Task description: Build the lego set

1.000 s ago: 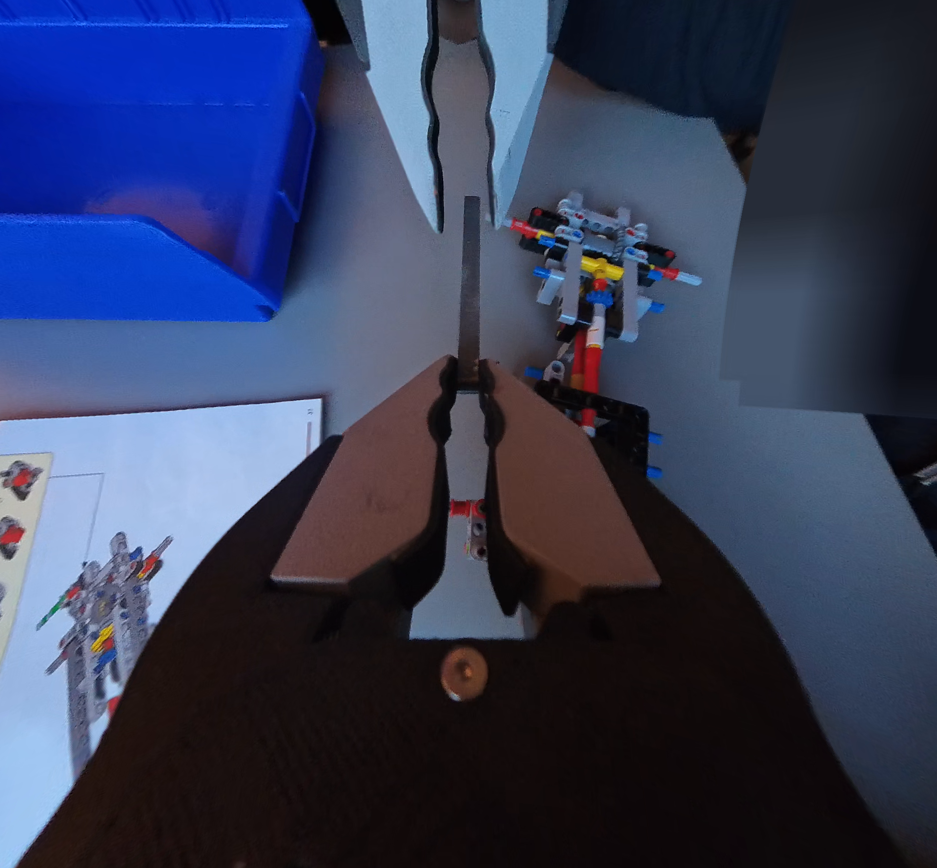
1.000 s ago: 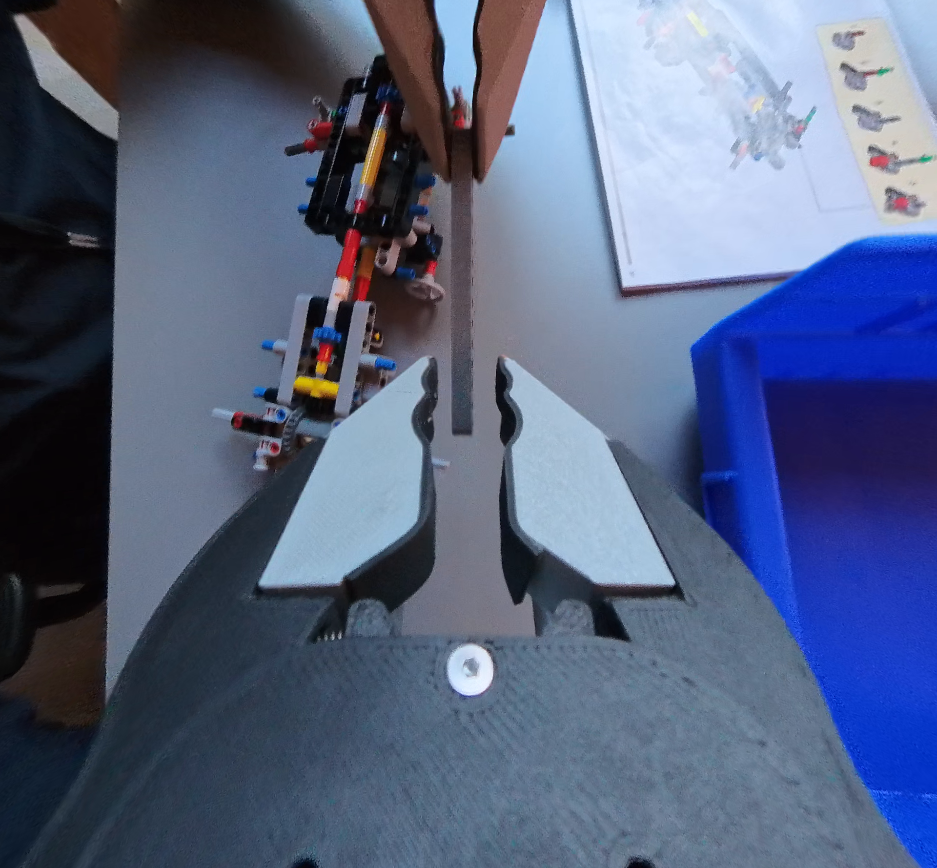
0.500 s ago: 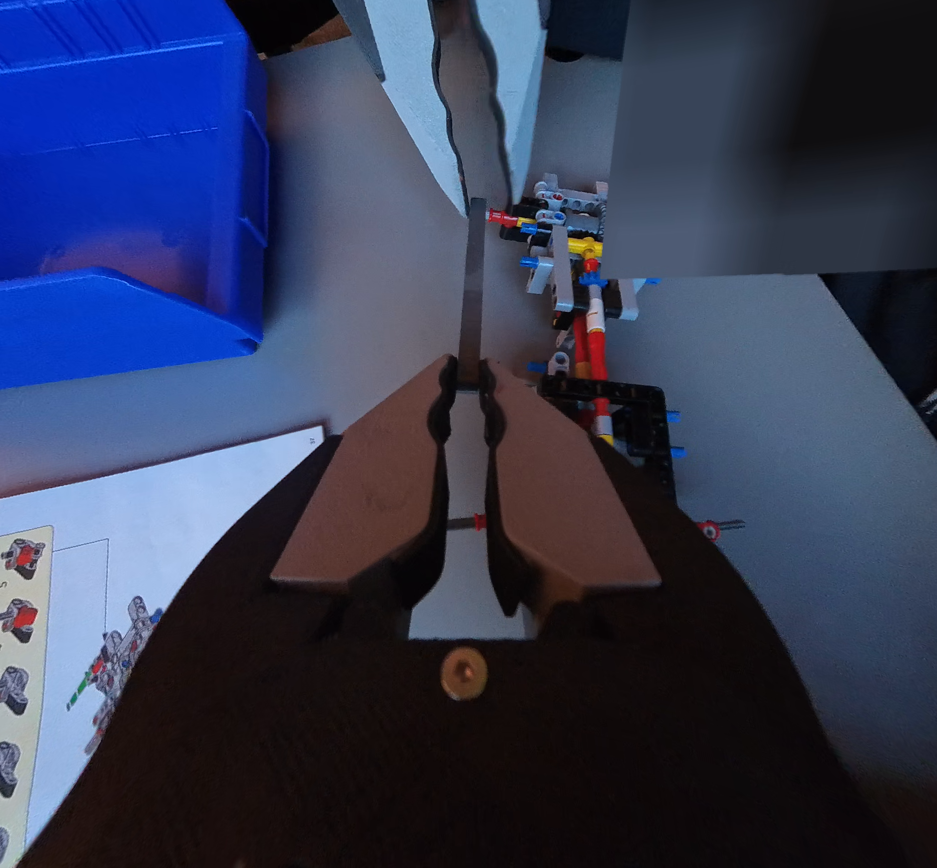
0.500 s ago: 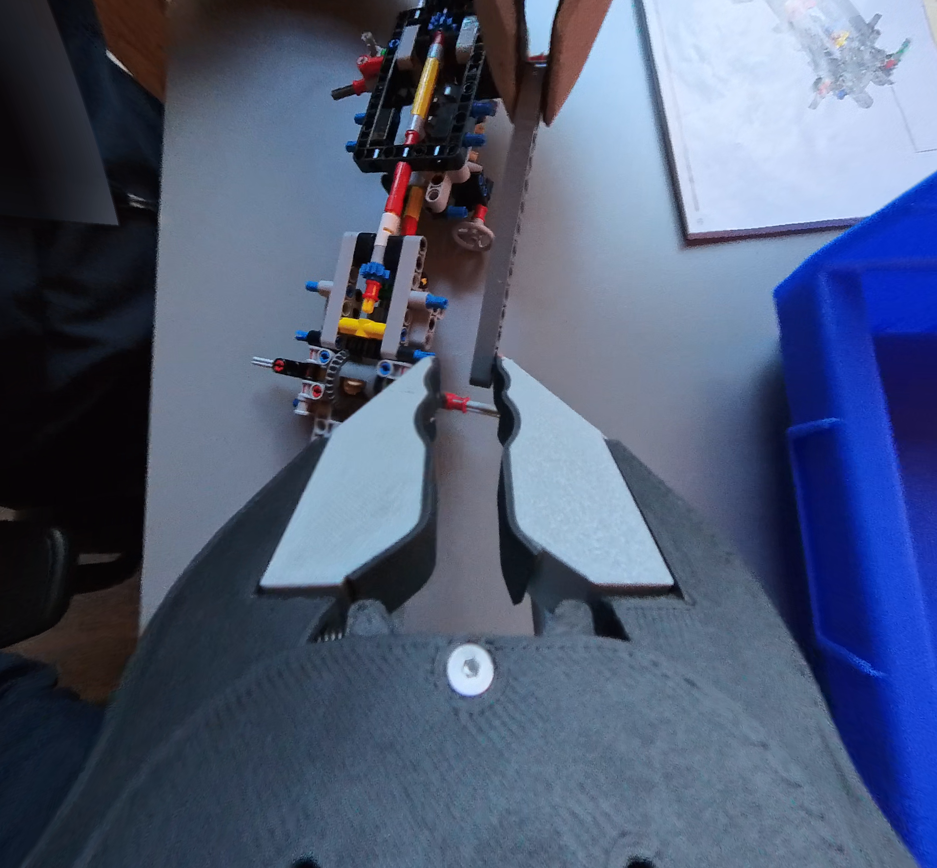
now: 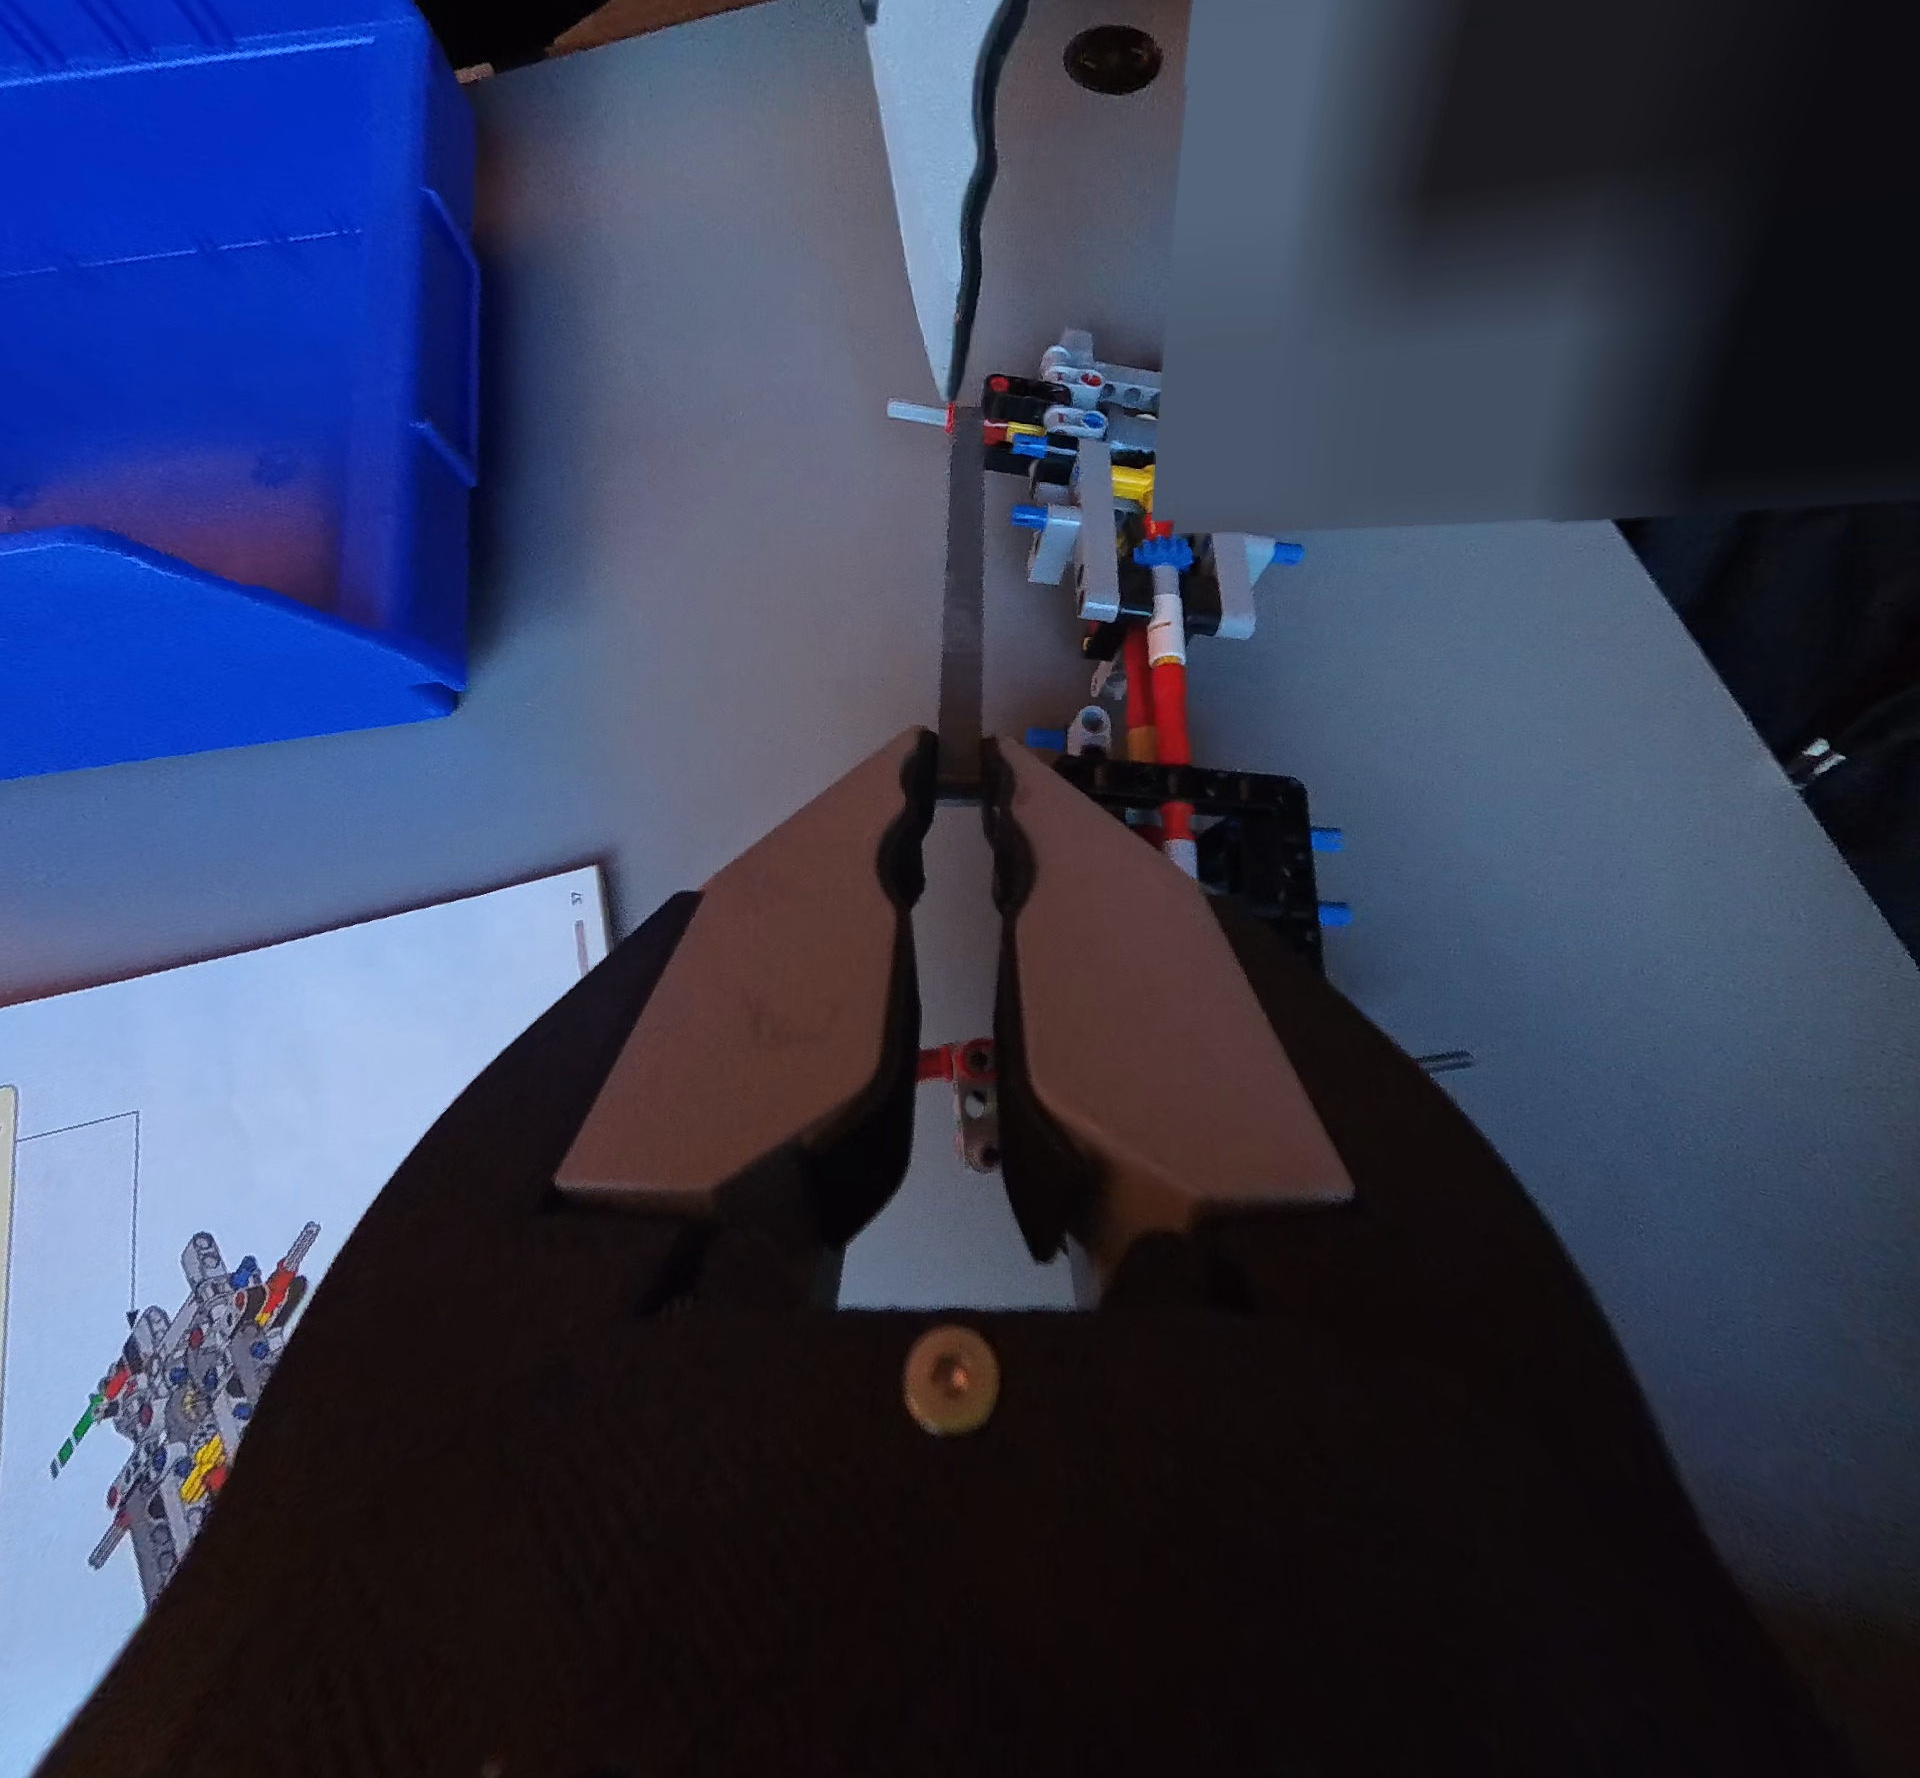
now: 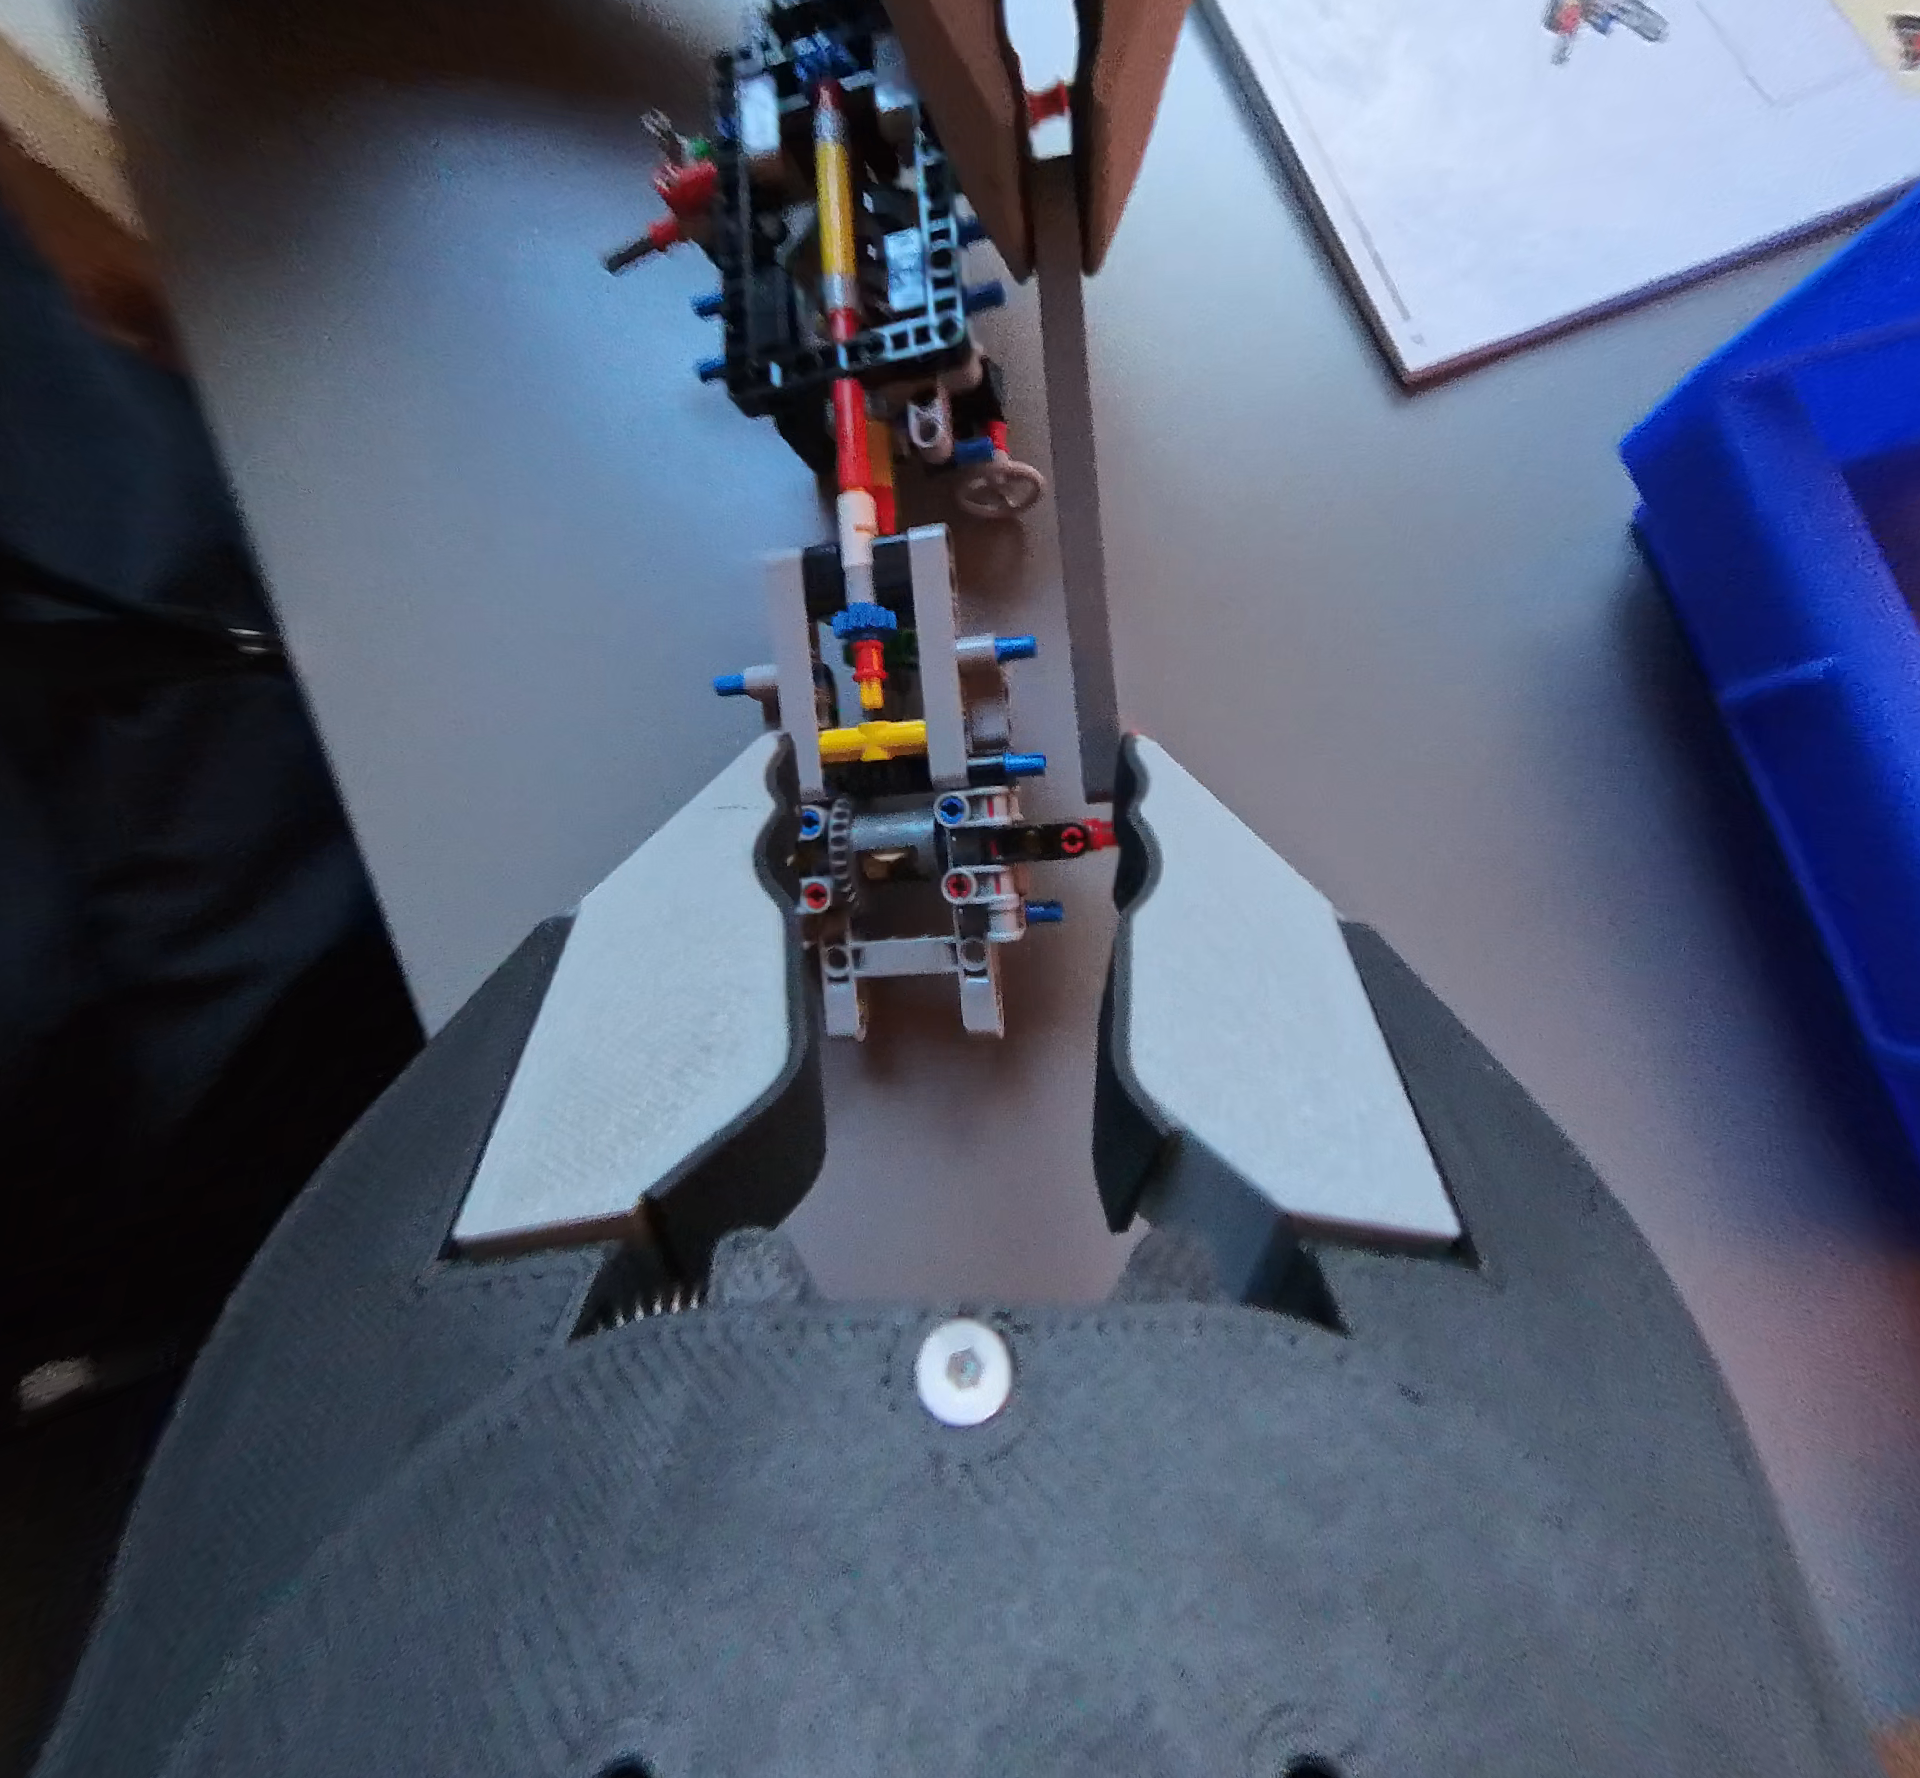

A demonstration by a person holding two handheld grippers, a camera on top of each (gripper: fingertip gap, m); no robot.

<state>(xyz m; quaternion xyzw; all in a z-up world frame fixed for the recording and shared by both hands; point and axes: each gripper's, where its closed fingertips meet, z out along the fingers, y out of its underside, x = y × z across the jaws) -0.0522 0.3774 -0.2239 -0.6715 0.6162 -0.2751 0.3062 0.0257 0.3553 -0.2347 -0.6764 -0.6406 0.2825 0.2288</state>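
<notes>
- Blue bin (image 5: 208, 326) at upper left of the left wrist view, standing on the grey desk (image 5: 675, 481); same bin at the right edge of the right wrist view.
- Open instruction booklet (image 5: 260, 1105) at lower left of the left wrist view, flat on the desk; upper right in the right wrist view.
- Left hand-held gripper (image 5: 961, 762), brown fingers, centre of the left wrist view: jaws narrow, pads pressed on the near end of a long thin grey beam (image 5: 964, 606).
- Beam stretched away toward upper centre, held above the desk, running just beside the model's left flank.
- Small red and grey loose piece (image 5: 971, 1094) lying on the desk, seen between the brown fingers, lower centre.
- Right hand-held gripper (image 6: 951, 793), grey fingers, centre of the right wrist view: jaws wide apart, nothing clamped; right fingertip (image 6: 1138, 793) just beside the beam's far end, contact unclear.
- Brick-built model (image 6: 873, 585), black frame, grey uprights, red and yellow axles, blue pins, lying on the desk; its near end between the wide grey fingers.
- Dark blurred patch at upper right of the left wrist view.
</notes>
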